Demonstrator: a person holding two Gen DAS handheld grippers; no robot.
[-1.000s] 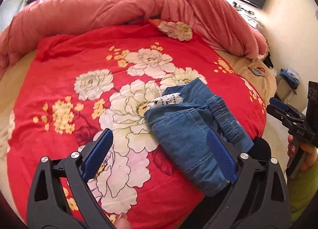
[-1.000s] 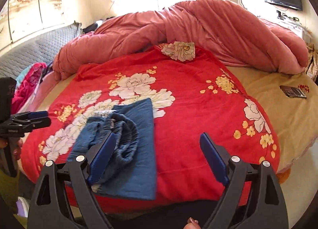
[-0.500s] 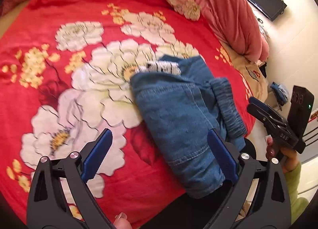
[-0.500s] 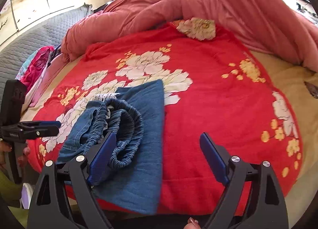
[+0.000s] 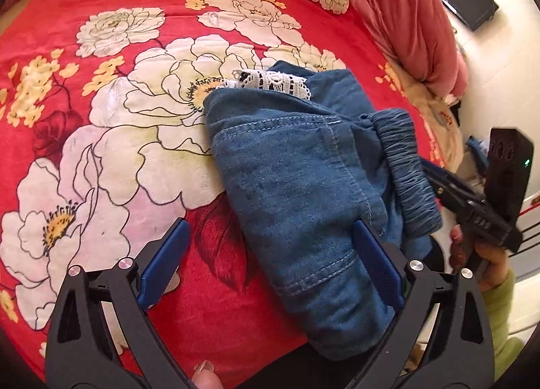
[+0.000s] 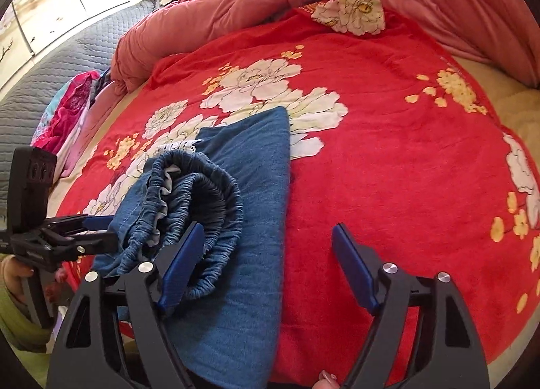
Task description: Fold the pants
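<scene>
The left gripper (image 5: 266,266) is wide open and holds nothing, and the right gripper (image 6: 268,266) is closing, open with nothing pinched yet. The blue pants (image 5: 303,193) lie bunched at the near edge of the red blanket (image 5: 101,139), right by both. If a jaw grabs only the puffy waistband (image 6: 206,206), the pile could slide off.

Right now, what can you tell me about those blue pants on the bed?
The pants are blue denim-like cloth, loosely bundled near the edge of the red flowered blanket. A gathered elastic waistband curls open on top, above a flat folded panel. A strip of white lace peeks out at the far end. They rest on the blanket; neither gripper clamps them.
</scene>
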